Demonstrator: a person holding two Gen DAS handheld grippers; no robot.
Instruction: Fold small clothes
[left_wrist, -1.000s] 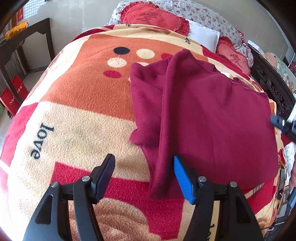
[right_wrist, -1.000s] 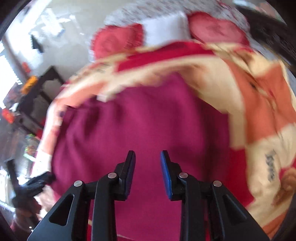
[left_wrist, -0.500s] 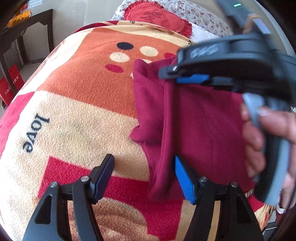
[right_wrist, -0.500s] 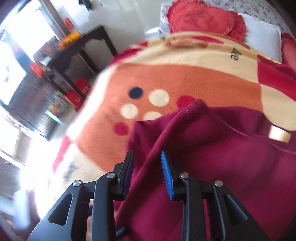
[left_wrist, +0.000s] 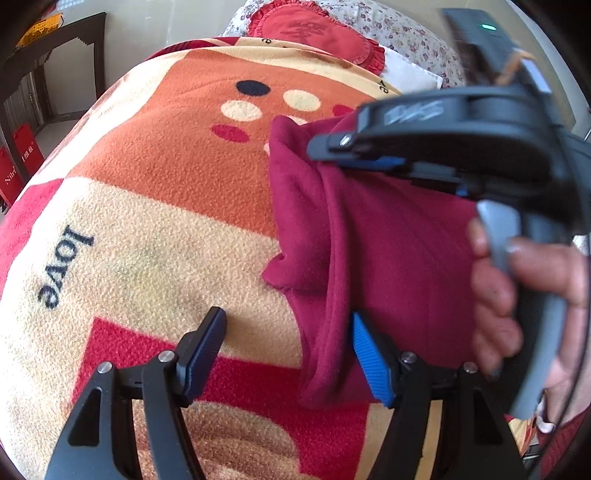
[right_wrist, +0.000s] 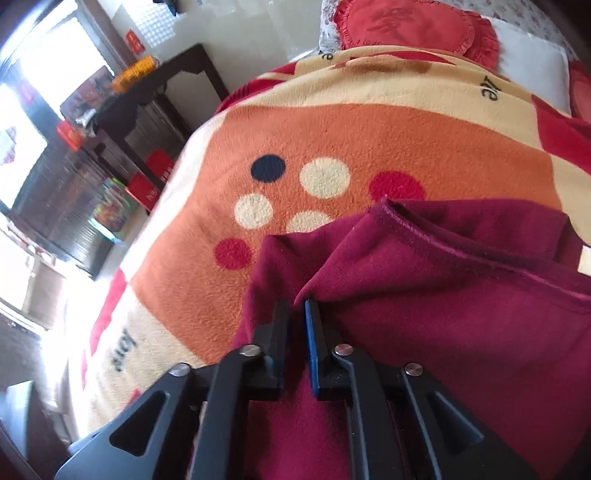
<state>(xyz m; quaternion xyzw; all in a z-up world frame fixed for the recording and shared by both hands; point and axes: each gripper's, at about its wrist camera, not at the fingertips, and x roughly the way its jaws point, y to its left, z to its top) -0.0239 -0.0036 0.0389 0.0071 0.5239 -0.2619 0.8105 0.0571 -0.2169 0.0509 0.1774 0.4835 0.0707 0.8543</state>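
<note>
Lying on a fleece bed blanket (left_wrist: 155, 192) patterned in orange, cream and red, the dark maroon fleece garment (left_wrist: 399, 251) sits toward the right side of the left wrist view, its left edge doubled over in a long fold. The right gripper (right_wrist: 296, 317) has its two black fingers clenched together on a raised ridge of that maroon cloth near the garment's far corner — the fabric is pinched between the black pad and the blue one. From the left wrist view the same tool shows side-on, a person's hand (left_wrist: 517, 291) wrapped round its grey handle, with a green light glowing on the unit above.

The left gripper (left_wrist: 286, 354) hovers low over the near edge of the garment, its jaws spread and widening; the folded hem runs between them, just beside the blue pad, but neither pad presses on it.

Writing is plain on the blanket: the word "love" (left_wrist: 61, 266) in dark letters on the cream panel, seen upside down, and the letters "ve" (right_wrist: 489, 88) near the top edge. A round red frilled cushion (right_wrist: 413, 26) at the head of the bed bears a stitched character, too soft to read. Red boxes (right_wrist: 147, 184) under a dark wooden side table (right_wrist: 147, 96) carry pale lettering that is blurred.
</note>
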